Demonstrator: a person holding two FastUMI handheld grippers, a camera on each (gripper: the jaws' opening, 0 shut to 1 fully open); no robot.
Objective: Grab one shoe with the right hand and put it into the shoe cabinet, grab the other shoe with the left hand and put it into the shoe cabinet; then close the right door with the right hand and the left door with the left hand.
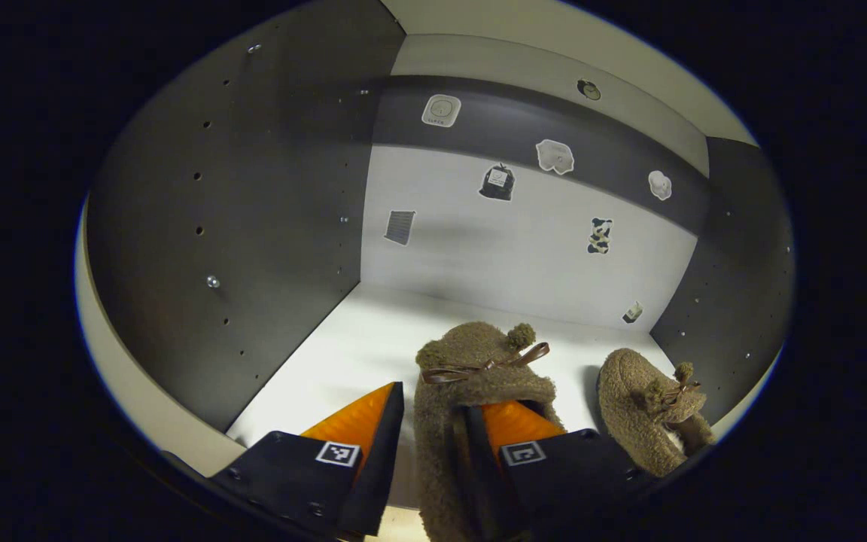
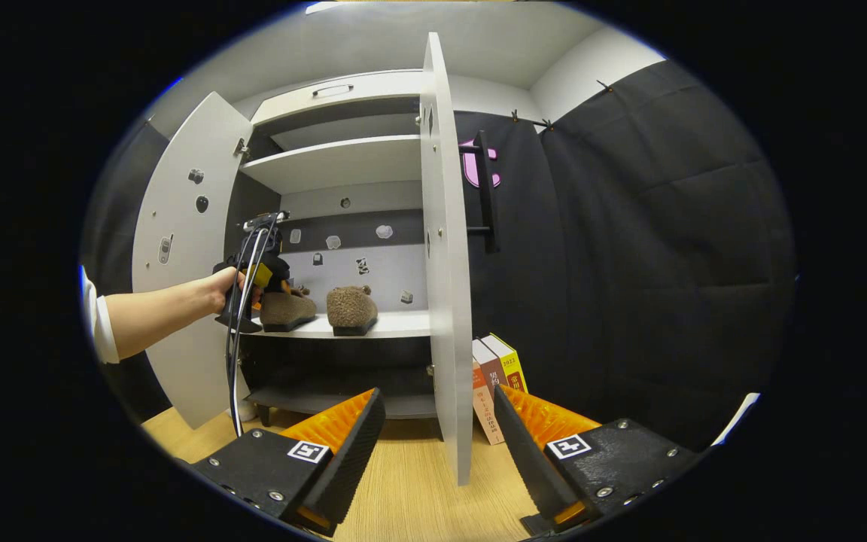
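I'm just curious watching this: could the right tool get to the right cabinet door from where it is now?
Probably yes. The right tool is open and holds nothing, and the right door stands open edge-on straight ahead of it, with bare floor between. The books stand just behind the door, beside its path.

fuzzy fleece shoes (image 1: 471,376) on a smooth matt shelf (image 1: 358,339), wood-grain floor (image 2: 411,489)

staged booth, black cloth wall (image 2: 629,248), shoe cabinet (image 2: 343,162), wood floor (image 2: 411,489), books (image 2: 495,384)
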